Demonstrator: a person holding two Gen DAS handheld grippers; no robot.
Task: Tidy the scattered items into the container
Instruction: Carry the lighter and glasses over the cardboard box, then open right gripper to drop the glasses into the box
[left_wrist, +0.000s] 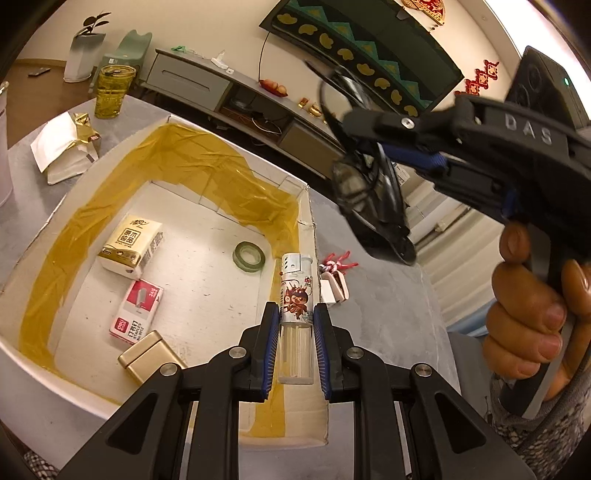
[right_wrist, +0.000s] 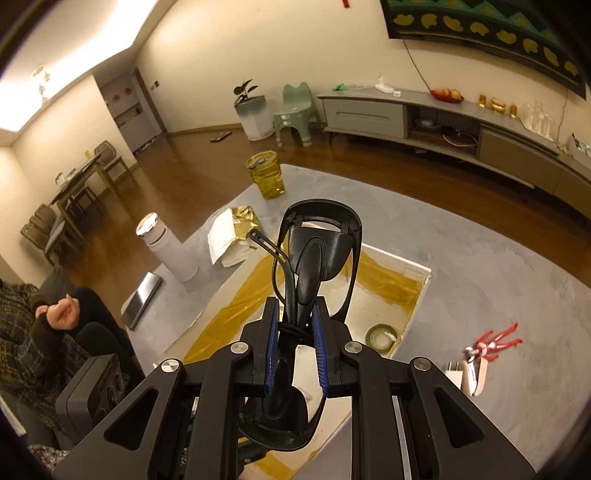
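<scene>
My left gripper is shut on a clear lighter with a cartoon print, held over the right wall of the white cardboard box. Inside the box lie a tissue pack, a red staples box, a green tape roll and a gold case. My right gripper is shut on folded black sunglasses, held above the box; in the left wrist view these sunglasses hang high at the right. A red toy figure and a pink stapler lie on the grey mat.
On the mat beyond the box stand a yellow glass jar, a white flask, a crumpled white-and-gold bag and a flat silver device. A person sits at the left. A hand grips the right tool's handle.
</scene>
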